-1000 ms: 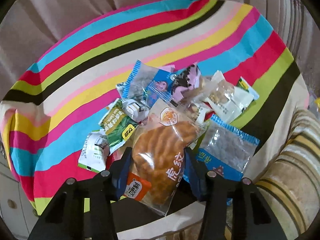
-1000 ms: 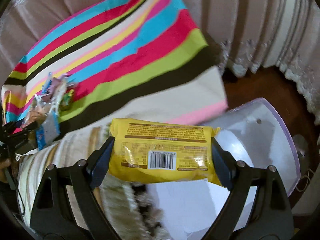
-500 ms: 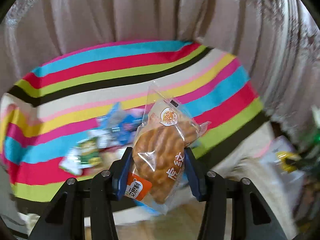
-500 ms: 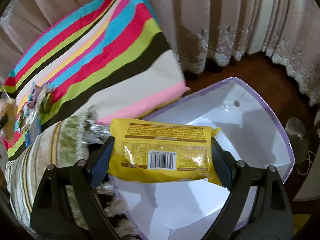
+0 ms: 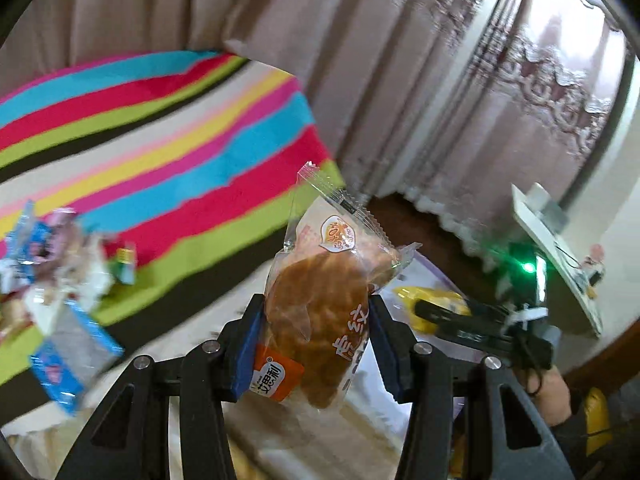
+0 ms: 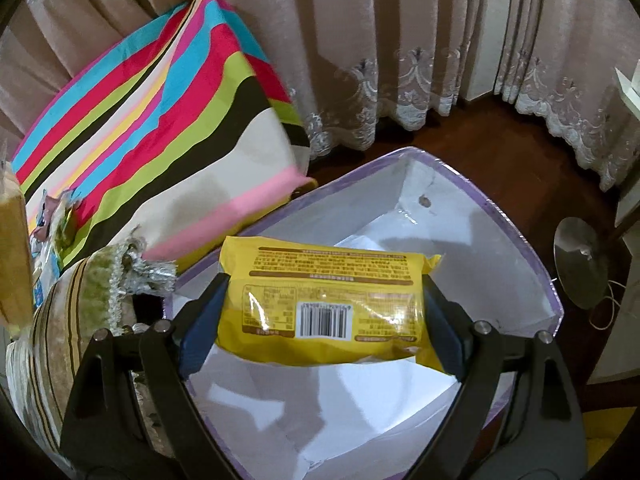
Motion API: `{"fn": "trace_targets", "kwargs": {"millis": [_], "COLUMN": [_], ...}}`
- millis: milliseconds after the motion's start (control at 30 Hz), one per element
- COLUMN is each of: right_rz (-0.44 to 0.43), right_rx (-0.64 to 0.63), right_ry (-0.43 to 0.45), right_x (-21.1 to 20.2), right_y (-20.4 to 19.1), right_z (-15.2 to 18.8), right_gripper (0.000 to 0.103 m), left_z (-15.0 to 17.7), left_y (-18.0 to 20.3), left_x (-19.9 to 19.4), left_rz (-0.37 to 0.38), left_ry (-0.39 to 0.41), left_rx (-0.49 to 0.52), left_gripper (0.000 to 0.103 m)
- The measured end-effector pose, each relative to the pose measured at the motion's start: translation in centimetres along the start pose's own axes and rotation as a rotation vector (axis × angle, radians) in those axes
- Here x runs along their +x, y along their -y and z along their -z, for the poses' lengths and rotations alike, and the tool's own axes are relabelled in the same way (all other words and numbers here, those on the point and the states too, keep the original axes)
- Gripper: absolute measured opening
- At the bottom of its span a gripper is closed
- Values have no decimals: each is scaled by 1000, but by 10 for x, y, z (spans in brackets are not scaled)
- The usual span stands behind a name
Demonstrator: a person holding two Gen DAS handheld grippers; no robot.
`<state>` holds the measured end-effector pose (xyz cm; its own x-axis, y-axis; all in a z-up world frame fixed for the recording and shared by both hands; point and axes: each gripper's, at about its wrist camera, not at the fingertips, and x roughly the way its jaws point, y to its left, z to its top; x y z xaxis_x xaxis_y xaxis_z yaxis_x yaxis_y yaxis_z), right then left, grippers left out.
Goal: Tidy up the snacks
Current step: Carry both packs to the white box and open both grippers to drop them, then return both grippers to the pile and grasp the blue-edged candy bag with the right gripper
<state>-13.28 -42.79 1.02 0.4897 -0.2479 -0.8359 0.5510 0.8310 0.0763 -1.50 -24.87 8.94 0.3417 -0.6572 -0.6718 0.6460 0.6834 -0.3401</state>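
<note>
Both packs are light, crinkly and slippery, so we pinch mid-body: left claw (image 5: 316, 340) squeezing the soft bread pack (image 5: 324, 312), right claw (image 6: 322, 312) clamping the yellow pack (image 6: 324, 300) endwise over the box (image 6: 520, 240).

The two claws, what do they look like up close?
Each claw, left and right, has black angular linkage arms with silver pivot bolts and blue pads. Seen from the left wrist, the right unit shows a green light and black cabling.
</note>
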Motion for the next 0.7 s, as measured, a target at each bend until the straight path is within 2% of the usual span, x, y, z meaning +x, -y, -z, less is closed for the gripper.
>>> {"fn": "trace_targets", "kwargs": {"millis": [100, 133, 200, 233, 400, 467, 567, 700], "right_rz": [6, 9, 18, 24, 72, 78, 85, 45], "right_rx": [15, 19, 25, 27, 9, -9, -51, -87], "right_ry": [11, 13, 17, 21, 85, 115, 179, 186], "right_x": [-3, -3, -3, -3, -11, -14, -19, -20], "right_y": [6, 8, 10, 11, 10, 6, -2, -13], "right_z": [-2, -3, -4, -4, -7, -7, -3, -1], "right_gripper": [92, 92, 92, 92, 93, 93, 93, 93], "left_z": [1, 1, 3, 2, 10, 18, 26, 31], "left_y": [14, 15, 20, 19, 3, -6, -13, -36], "left_x": [14, 17, 15, 14, 2, -8, -18, -33], "left_rz": [70, 84, 85, 75, 23, -9, -75, -140], "left_ry": [-33, -39, -26, -15, 46, 88, 107, 111], "left_rx": [-1, 0, 9, 10, -42, -39, 5, -66], "left_gripper": [54, 58, 65, 69, 72, 80, 81, 81]}}
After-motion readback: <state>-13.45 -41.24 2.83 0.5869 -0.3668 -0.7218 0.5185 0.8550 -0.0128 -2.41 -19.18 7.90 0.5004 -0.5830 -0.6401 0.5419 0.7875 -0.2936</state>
